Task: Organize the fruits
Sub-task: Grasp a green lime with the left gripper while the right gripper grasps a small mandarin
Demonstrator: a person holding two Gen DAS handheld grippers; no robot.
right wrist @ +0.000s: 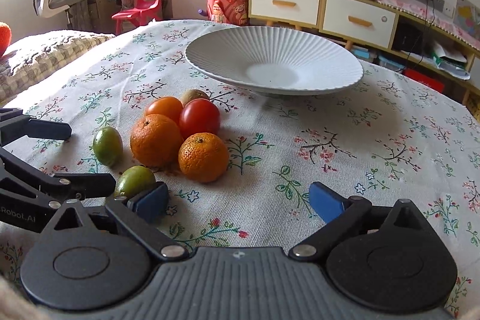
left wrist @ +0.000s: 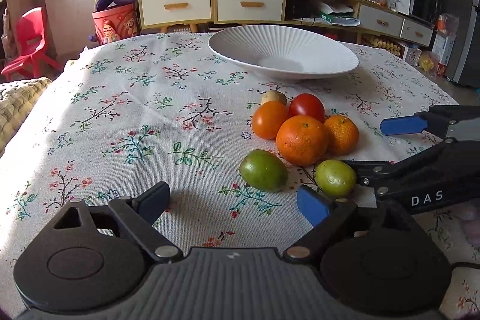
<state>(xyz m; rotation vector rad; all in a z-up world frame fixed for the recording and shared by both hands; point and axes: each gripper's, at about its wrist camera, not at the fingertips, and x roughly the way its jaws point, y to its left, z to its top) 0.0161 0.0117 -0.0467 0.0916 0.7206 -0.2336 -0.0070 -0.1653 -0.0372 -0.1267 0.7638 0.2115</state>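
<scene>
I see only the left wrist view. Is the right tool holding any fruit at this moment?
Observer: No. The right tool is open, with only tablecloth between its fingers. The near green fruit lies outside the gap, beside its left finger.
Operator: The small fruit behind the orange tomato is half hidden for me. What is it?
Observer: In the right wrist view it is a brown fruit, perhaps a kiwi, just behind the red tomato.
</scene>
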